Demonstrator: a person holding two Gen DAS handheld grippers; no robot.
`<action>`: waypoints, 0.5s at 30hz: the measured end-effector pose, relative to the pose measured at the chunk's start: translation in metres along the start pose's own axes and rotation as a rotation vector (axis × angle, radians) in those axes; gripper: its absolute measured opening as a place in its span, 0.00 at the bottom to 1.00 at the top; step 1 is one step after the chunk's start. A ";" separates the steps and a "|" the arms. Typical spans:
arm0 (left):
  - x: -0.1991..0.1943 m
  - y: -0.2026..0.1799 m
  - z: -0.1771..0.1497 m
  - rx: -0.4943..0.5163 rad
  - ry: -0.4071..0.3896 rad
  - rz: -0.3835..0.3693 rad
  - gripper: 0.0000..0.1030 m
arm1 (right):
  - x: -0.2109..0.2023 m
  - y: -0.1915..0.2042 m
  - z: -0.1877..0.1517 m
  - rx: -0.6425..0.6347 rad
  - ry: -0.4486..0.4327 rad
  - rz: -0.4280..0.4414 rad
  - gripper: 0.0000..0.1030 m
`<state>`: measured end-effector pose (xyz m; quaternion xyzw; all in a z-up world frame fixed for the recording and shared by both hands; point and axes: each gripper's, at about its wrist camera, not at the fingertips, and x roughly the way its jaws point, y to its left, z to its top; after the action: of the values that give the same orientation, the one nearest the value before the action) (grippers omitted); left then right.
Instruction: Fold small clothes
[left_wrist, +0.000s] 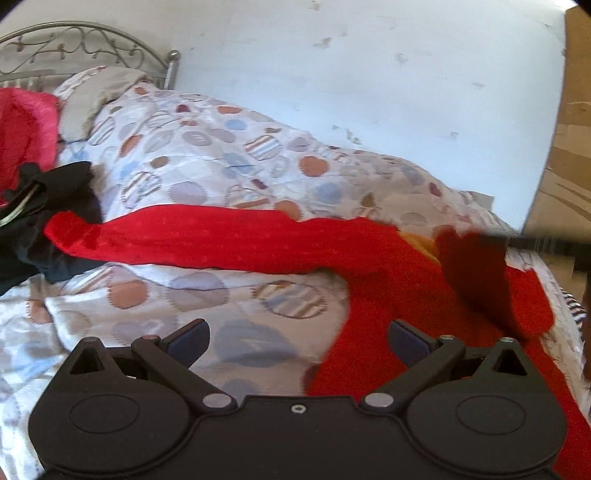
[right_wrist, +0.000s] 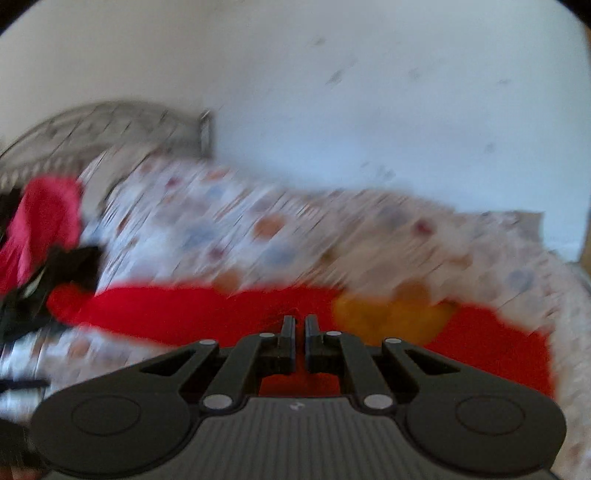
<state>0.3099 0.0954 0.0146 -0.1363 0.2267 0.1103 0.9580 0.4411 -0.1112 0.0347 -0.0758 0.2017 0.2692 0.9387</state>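
A red knitted garment (left_wrist: 221, 236) lies spread across the patterned bedspread (left_wrist: 221, 155), with one long part stretched to the left and an orange patch (left_wrist: 417, 242) near its middle. My left gripper (left_wrist: 297, 339) hangs open just above the bed, its right finger over the red cloth and nothing between its fingers. At the right edge of the left wrist view, the right gripper (left_wrist: 517, 242) shows as a blurred dark bar with a raised flap of the red cloth at its tip. In the blurred right wrist view, my right gripper (right_wrist: 300, 325) is shut over the red garment (right_wrist: 166, 314), next to the orange patch (right_wrist: 391, 317).
A heap of black clothes (left_wrist: 44, 206) and a pink-red item (left_wrist: 22, 125) lie at the left by the metal headboard (left_wrist: 74, 44). A white wall runs behind the bed. A brown board (left_wrist: 569, 129) stands at the right.
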 end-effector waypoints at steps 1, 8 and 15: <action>0.001 0.002 0.000 -0.006 0.000 0.013 0.99 | 0.003 0.012 -0.008 -0.020 0.019 0.012 0.06; 0.019 -0.004 0.007 0.013 -0.005 0.012 0.99 | -0.024 -0.010 -0.039 -0.025 0.063 0.052 0.69; 0.064 -0.057 0.013 0.104 -0.012 -0.085 0.99 | -0.066 -0.111 -0.066 -0.036 0.079 -0.272 0.82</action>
<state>0.3867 0.0554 0.0084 -0.0954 0.2204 0.0584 0.9690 0.4273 -0.2522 0.0062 -0.1299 0.2216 0.1397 0.9563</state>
